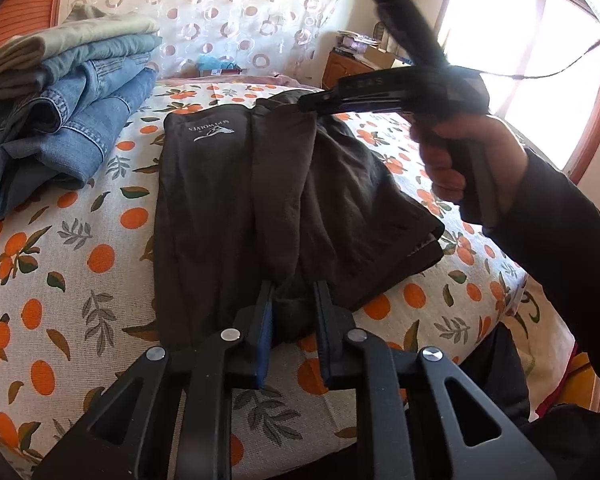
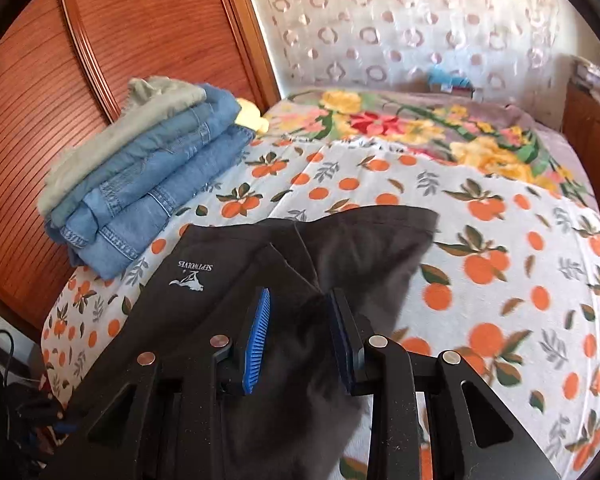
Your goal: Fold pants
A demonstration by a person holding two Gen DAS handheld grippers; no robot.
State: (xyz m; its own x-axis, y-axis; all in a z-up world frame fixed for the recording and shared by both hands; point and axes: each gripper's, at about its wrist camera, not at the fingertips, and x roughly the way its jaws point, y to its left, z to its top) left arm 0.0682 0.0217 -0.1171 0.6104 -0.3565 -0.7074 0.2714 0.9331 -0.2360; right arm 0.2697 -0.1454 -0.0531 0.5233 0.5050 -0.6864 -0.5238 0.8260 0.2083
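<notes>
Dark brown pants (image 1: 236, 208) with a white logo lie partly folded on the orange-print bed cover (image 1: 80, 280); they also show in the right wrist view (image 2: 228, 280). My left gripper (image 1: 294, 300) has its jaws around a bunched fold at the near edge of the pants. My right gripper (image 2: 300, 320) holds a fold of the pants fabric between its blue pads (image 2: 258, 332) and lifts it off the bed. In the left wrist view the right gripper (image 1: 312, 102) is above the far end of the pants, held by a hand.
A stack of folded jeans and a grey garment (image 1: 60, 100) sits at the far left of the bed, next to a wooden wardrobe (image 2: 140, 48). A floral blanket (image 2: 420, 128) lies at the head. A window (image 1: 520, 40) is at the right.
</notes>
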